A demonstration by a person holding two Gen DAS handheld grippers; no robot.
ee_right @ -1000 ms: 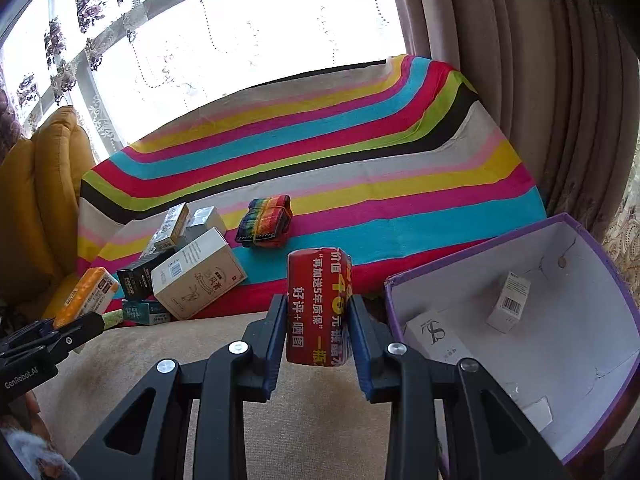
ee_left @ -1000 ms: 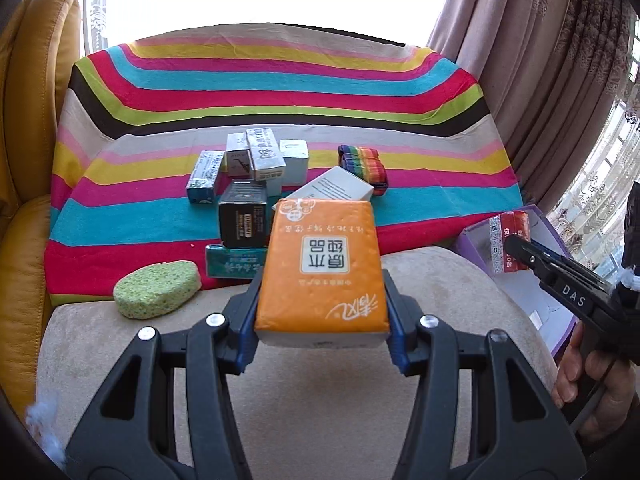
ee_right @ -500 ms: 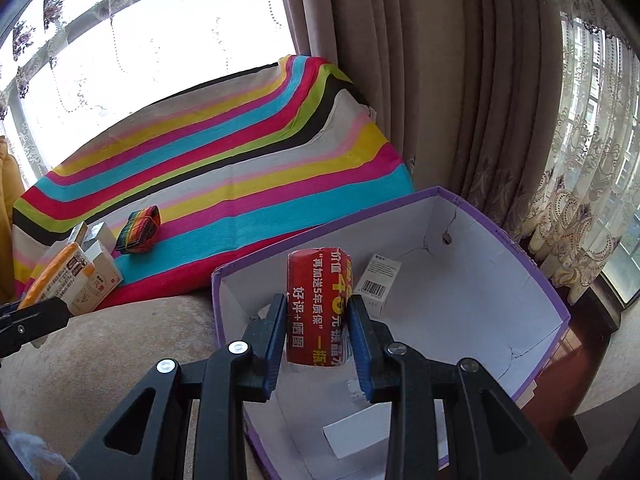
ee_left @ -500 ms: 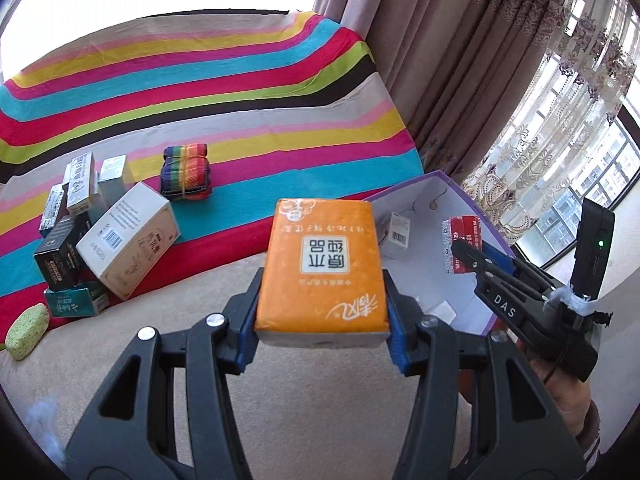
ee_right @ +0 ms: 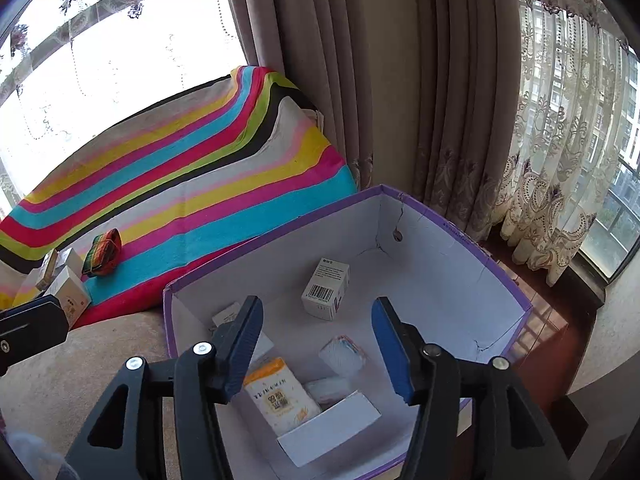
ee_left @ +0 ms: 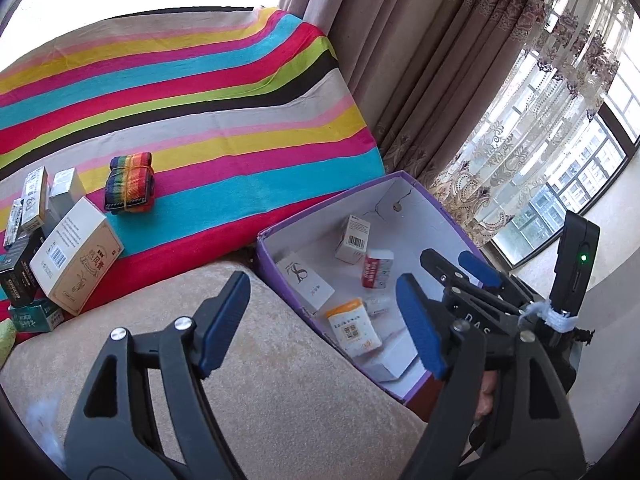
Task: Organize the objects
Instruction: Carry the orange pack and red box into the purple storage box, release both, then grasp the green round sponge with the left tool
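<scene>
A purple box with a white inside (ee_left: pixel 280 229) (ee_right: pixel 472 236) stands at the sofa's right end. In it lie the orange tissue pack (ee_left: pixel 353 328) (ee_right: pixel 280 394), the red packet (ee_left: pixel 376 268) (ee_right: pixel 343 354), a barcode carton (ee_left: pixel 354 239) (ee_right: pixel 326 289) and other white boxes. My left gripper (ee_left: pixel 324 320) is open and empty above the box's near left rim. My right gripper (ee_right: pixel 318 344) is open and empty over the box; it also shows in the left wrist view (ee_left: pixel 460 264).
On the striped blanket (ee_left: pixel 200 120) lie a rainbow bundle (ee_left: pixel 129 187) (ee_right: pixel 102 253), a large white carton (ee_left: pixel 76 255) and several small boxes (ee_left: pixel 24 216) at the left. Beige cushion (ee_left: pixel 280 380) in front. Curtains (ee_right: pixel 460 120) and window to the right.
Both grippers have opened. The orange tissue pack and the red packet have left the jaws and now lie inside the purple box. Both views have swung further right toward the box.
</scene>
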